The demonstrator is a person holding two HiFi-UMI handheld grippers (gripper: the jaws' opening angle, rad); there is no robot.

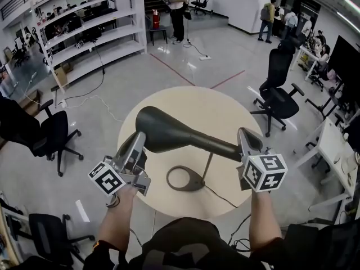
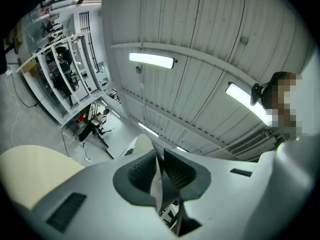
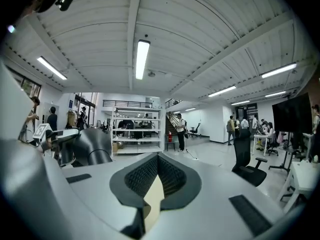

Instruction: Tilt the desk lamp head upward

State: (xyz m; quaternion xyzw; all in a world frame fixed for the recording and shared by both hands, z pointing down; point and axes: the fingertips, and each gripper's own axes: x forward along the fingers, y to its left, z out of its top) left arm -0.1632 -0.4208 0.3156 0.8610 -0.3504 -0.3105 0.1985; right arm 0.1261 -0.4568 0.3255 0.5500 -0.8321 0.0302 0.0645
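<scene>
A dark desk lamp stands on the round beige table [image 1: 225,108]. Its long head [image 1: 169,131] lies nearly level above the ring-shaped base [image 1: 184,179], carried on a thin stem [image 1: 208,167]. My left gripper [image 1: 139,136] is at the lower left edge of the head and points upward. In its own view the left gripper [image 2: 159,159] faces the ceiling, with only a thin slit between the jaws and nothing in it. My right gripper [image 1: 246,134] sits at the head's narrow right end. In its own view the right gripper [image 3: 157,159] is shut and empty, and the lamp head [image 3: 92,144] lies to its left.
A black office chair [image 1: 278,89] stands beyond the table on the right, another chair [image 1: 50,134] to the left. The lamp's cable [image 1: 225,198] runs off the table's near edge. White shelving [image 1: 90,32] and several people are far off.
</scene>
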